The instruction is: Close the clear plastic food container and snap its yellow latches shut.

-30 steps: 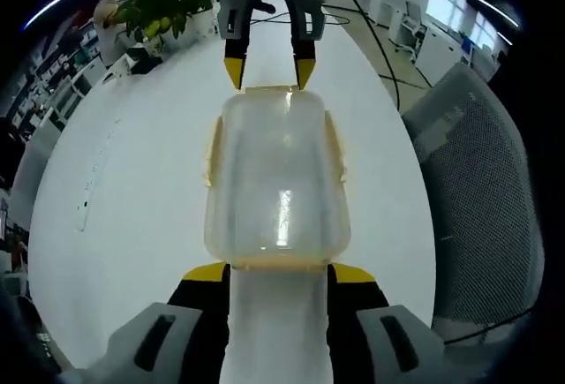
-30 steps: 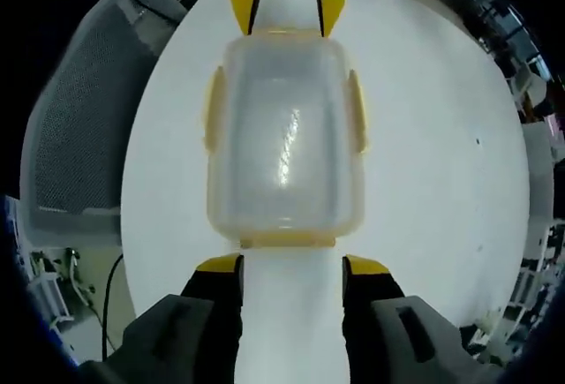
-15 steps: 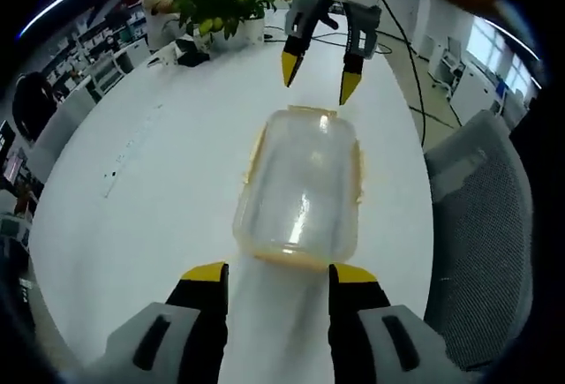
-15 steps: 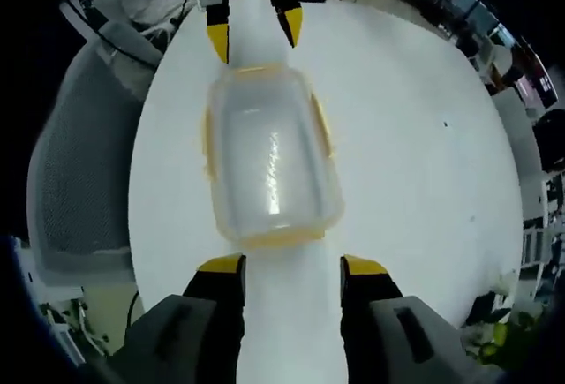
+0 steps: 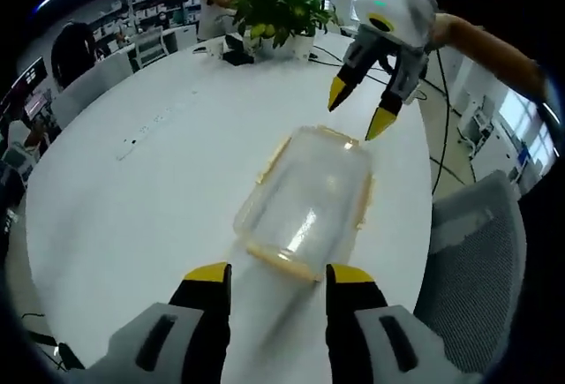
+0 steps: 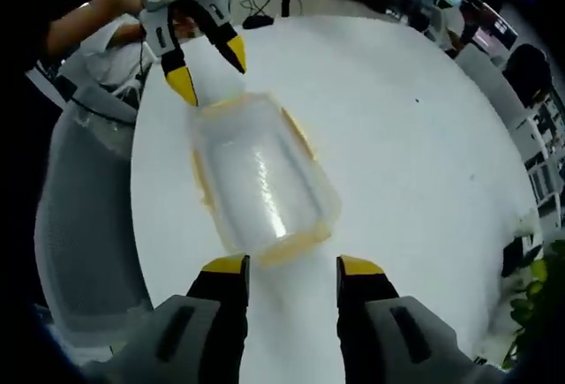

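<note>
**Supervisor:** Where is the container?

**Me:** The clear plastic food container (image 5: 307, 209) lies on the round white table (image 5: 150, 190), lid on, between my two grippers. In the left gripper view it sits skewed, its near short end just ahead of my left gripper (image 5: 268, 274). In the right gripper view its near end lies just ahead of my right gripper (image 6: 290, 265). Neither one touches it.

**Supervisor:** And the fingers?

**Me:** Both pairs stand apart with nothing between them. The left gripper's yellow fingertips (image 5: 207, 273) straddle bare table; so do the right's (image 6: 226, 264). In the left gripper view the right gripper hangs above the container's far end, fingers spread and pointing down, off the lid.

**Supervisor:** The yellow latches?

**Me:** I can see yellow latches (image 6: 297, 132) along the long sides and a yellow strip at the short ends. Whether they are snapped down I cannot tell; the near edge is blurred.

**Supervisor:** How much room around it?

**Me:** Open white table on one long side, wide and bare. On the other side the container lies near the table's edge, where a grey mesh chair (image 5: 477, 260) stands close against the rim. A potted plant (image 5: 278, 13) sits at the table's far edge, well apart. Beyond it are office desks and a person.
</note>
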A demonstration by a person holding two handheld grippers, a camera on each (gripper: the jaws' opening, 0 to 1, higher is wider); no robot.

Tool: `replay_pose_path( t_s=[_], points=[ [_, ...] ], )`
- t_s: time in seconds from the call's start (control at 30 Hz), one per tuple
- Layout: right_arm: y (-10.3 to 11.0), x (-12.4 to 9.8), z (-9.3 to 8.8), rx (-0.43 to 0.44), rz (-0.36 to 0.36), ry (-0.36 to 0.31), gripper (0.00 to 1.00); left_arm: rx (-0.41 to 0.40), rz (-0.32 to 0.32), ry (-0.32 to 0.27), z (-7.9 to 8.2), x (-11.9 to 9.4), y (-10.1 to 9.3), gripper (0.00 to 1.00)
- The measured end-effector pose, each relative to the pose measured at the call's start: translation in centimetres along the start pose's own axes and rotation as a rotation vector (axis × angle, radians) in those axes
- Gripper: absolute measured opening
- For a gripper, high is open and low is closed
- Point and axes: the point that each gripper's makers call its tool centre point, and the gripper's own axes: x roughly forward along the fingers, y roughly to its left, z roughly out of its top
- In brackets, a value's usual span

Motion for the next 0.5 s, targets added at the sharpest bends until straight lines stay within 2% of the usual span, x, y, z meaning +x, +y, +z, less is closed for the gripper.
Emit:
replay_pose_path(
  t_s=[0.17,0.3,0.43,0.5],
  points=[
    [0.2,0.3,0.0,0.109,-0.011,-0.043,0.35,-0.084,0.032,-0.026,-0.3,0.2,0.3,0.35],
    [0.5,0.6,0.1,0.153,-0.009,-0.069,0.34,-0.136,0.036,-0.033,-0.7,0.5,0.0,0.35],
    [1.0,1.1,0.5,0.241,0.011,-0.118,0.34,-0.205,0.029,-0.047,-1.0,0.9,-0.5,0.35],
    [1.2,1.3,0.6,0.289,0.018,-0.133,0.34,-0.21,0.029,-0.045,-1.1,1.1,-0.6,0.35]
  ],
)
